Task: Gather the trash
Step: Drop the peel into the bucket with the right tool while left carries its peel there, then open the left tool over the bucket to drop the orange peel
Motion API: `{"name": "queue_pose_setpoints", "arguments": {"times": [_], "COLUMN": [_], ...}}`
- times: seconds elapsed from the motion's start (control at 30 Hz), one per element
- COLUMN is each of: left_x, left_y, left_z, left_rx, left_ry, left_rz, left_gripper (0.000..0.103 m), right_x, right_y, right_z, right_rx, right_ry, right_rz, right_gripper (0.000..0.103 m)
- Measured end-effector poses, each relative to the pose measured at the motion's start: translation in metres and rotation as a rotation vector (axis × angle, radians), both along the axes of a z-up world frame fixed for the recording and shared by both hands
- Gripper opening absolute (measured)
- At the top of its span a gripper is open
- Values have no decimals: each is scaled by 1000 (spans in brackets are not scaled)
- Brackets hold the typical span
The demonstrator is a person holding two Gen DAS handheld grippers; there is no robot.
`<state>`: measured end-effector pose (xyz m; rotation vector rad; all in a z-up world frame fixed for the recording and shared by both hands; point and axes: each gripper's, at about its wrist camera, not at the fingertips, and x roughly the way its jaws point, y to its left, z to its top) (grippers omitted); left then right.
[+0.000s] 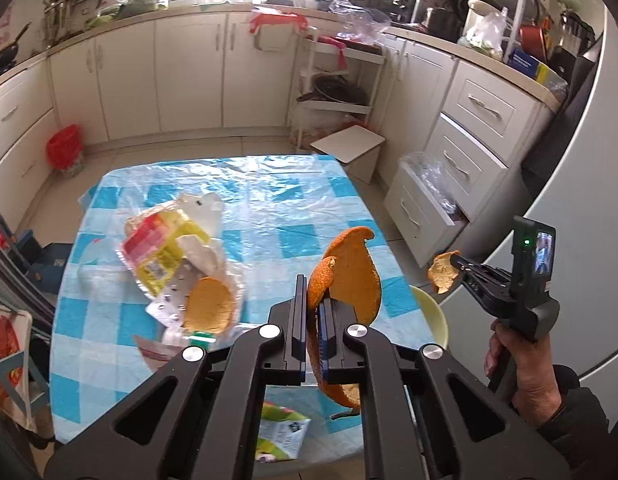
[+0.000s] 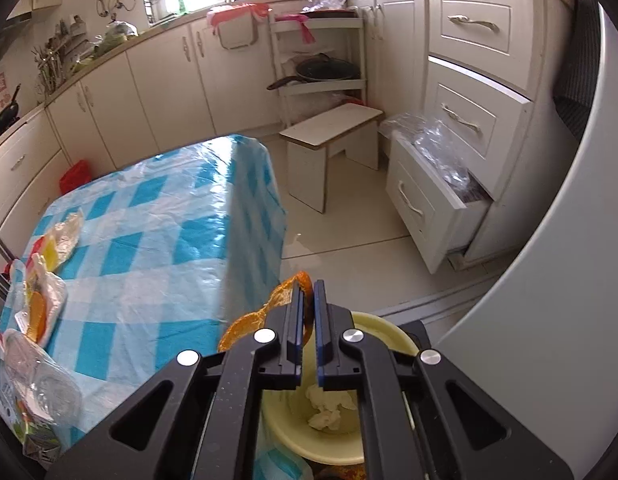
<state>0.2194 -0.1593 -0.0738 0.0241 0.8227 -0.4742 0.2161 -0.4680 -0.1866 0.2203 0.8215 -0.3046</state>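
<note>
Left wrist view: left hand-held gripper [image 1: 313,300] clamped on a big orange peel [image 1: 351,268], peel sticking up past the fingertips and hanging below them, held above the tabletop [image 1: 269,200] with blue-and-white check cloth. At 9 o'clock from it, a pile of trash [image 1: 177,256] on the tabletop: clear plastic, yellow-red wrapper, white paper, blister pack, another orange peel piece. Green carton [image 1: 281,436] at 6 o'clock, partly hidden by the gripper body. At 3 o'clock, right hand-held gripper [image 1: 455,258] held by a hand [image 1: 521,376], pinching a small peel scrap [image 1: 443,272], off the tabletop edge. Pale yellow bowl [image 1: 431,312] rim visible between the two grippers.

Right wrist view: right hand-held gripper [image 2: 308,286] closed on the peel scrap [image 2: 285,294], directly above the pale yellow bowl [image 2: 385,328], which holds crumpled white tissue [image 2: 329,408]. Trash pile [image 2: 41,300] at 9 o'clock on the tabletop [image 2: 157,240]. White stool [image 2: 329,128] on the floor at 12 o'clock.
</note>
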Motion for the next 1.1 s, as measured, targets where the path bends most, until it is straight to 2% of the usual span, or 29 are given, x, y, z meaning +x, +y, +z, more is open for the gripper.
{"name": "queue_pose_setpoints", "arguments": {"times": [0.27, 0.3, 0.37, 0.47, 0.6, 0.67, 0.93, 1.1], "left_x": [-5, -4, -3, 0, 3, 4, 9, 19], "left_y": [-88, -98, -115, -133, -153, -162, -197, -220], "left_z": [-23, -28, -37, -47, -63, -70, -101, -121], "left_rx": [27, 35, 51, 69, 82, 90, 112, 114], "left_ry": [28, 34, 42, 57, 84, 97, 151, 191], "left_rz": [-110, -118, -133, -157, -178, -186, -212, -223], "left_gripper": [5, 5, 5, 5, 5, 5, 5, 6], "right_x": [0, -1, -5, -9, -13, -15, -24, -34], "right_y": [-30, -35, -42, -46, -51, -51, -47, -57], "right_z": [-30, -31, -29, -21, -16, -8, 24, 36], "right_rx": [98, 125, 161, 159, 173, 153, 17, -9], "right_ry": [109, 108, 92, 59, 28, -1, -121, -179], "right_rz": [-79, -91, -120, -146, -157, -164, -209, -268], "right_gripper": [8, 10, 23, 33, 35, 44, 67, 69]}}
